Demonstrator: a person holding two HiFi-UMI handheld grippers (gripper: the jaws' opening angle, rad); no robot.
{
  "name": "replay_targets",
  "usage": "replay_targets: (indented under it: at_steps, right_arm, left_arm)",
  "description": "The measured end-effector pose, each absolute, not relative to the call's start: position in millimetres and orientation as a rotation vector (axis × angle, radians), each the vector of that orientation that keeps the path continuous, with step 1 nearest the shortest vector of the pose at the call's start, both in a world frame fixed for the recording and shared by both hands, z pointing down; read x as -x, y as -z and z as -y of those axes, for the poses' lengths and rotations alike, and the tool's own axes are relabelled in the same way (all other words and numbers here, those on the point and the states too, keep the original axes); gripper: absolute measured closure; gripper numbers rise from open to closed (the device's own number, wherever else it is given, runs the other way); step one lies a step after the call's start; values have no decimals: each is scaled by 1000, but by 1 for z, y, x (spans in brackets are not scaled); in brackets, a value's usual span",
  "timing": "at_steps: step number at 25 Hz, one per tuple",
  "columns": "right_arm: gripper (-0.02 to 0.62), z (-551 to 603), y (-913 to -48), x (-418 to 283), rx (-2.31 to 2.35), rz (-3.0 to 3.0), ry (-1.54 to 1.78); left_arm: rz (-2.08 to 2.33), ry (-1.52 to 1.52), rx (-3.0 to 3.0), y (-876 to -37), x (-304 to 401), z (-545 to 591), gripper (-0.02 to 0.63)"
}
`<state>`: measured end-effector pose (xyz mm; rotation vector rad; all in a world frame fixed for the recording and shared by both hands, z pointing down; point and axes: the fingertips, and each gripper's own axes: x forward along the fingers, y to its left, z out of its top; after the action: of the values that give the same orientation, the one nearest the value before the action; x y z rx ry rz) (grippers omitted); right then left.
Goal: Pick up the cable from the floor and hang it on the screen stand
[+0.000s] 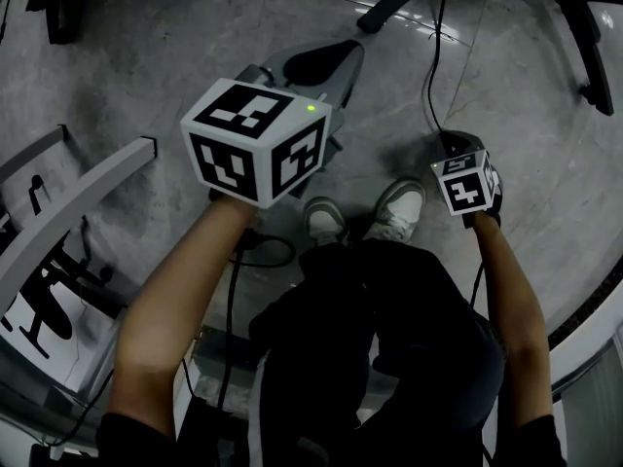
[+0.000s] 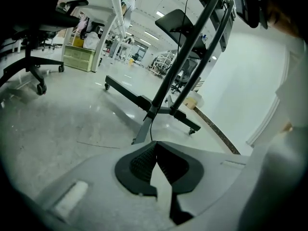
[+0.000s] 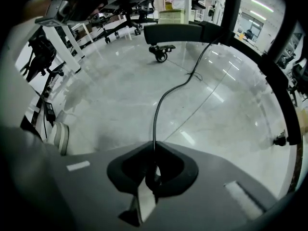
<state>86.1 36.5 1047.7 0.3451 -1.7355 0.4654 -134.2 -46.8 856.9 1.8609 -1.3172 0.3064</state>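
Observation:
In the right gripper view a thin black cable (image 3: 166,97) runs from the floor straight into my right gripper (image 3: 154,165), which is shut on it. The head view shows that gripper (image 1: 450,144) low on the right, with the cable (image 1: 431,61) curving away toward the top. My left gripper (image 1: 329,61) is raised at centre left, jaws together and nothing between them (image 2: 155,153). It faces the black screen stand (image 2: 169,85), whose slanted poles rise from a wheeled base. A stand leg (image 3: 178,32) with a caster lies beyond the cable.
The person's shoes (image 1: 394,212) stand between the grippers. White desk legs (image 1: 78,202) and another black cable (image 1: 265,253) lie at left. Office chairs (image 2: 33,57) stand on the glossy grey floor, and a white wall (image 2: 240,90) runs behind the stand.

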Motion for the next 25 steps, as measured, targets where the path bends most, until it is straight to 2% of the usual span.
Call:
replay_targets:
  at_steps: [8,25]
  right_arm:
    - [575,-12,-964,-87,-391,1784,-376]
    - [575,40,-712,-75,-442,1852,42]
  left_arm:
    - [1371,-296,-1908,-776,167,59,603]
    - [1223,-318,-2101,-602,104,64,601]
